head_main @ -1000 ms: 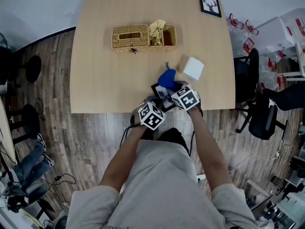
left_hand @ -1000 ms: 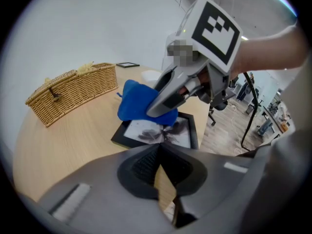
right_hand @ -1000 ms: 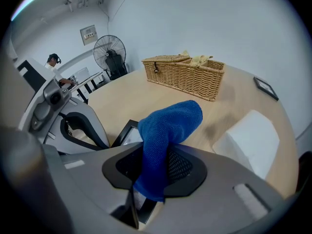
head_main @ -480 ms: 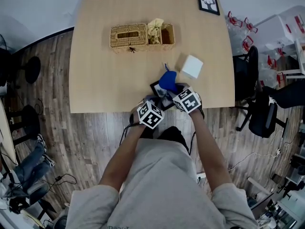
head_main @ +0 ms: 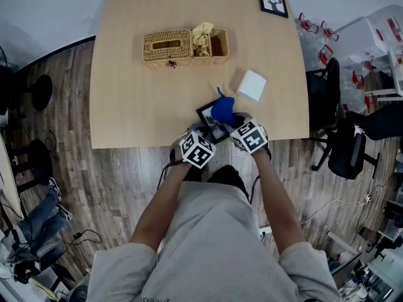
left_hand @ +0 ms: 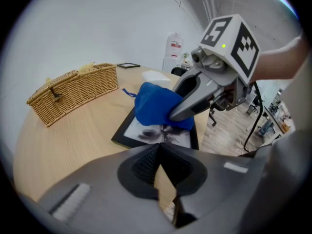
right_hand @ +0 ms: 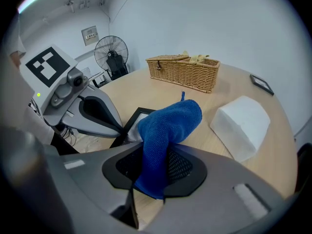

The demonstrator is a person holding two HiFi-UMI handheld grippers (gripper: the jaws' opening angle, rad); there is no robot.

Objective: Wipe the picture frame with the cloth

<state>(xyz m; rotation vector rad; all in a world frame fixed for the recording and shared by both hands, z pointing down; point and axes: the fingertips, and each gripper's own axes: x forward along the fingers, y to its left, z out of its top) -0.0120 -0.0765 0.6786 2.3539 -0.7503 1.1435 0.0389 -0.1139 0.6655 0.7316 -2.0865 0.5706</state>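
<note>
Picture frame [left_hand: 146, 133] lies flat near the front edge of the bench [head_main: 138, 99], with your left hand-held gripper [left_hand: 157, 147] closed on its near border. Your right hand-held gripper [right_hand: 156, 150] is clamped on the blue cloth [right_hand: 168, 123], whose bunched end rests on the frame's glass. Beyond sits a white block [head_main: 250, 85], and farther back a wicker basket [head_main: 182, 46].

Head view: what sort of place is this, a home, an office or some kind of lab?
Probably an office or lab workroom, not a home: black office chairs beside the table, plastic bins with red latches at the right, and a standing fan by the wall in the right gripper view.
</note>
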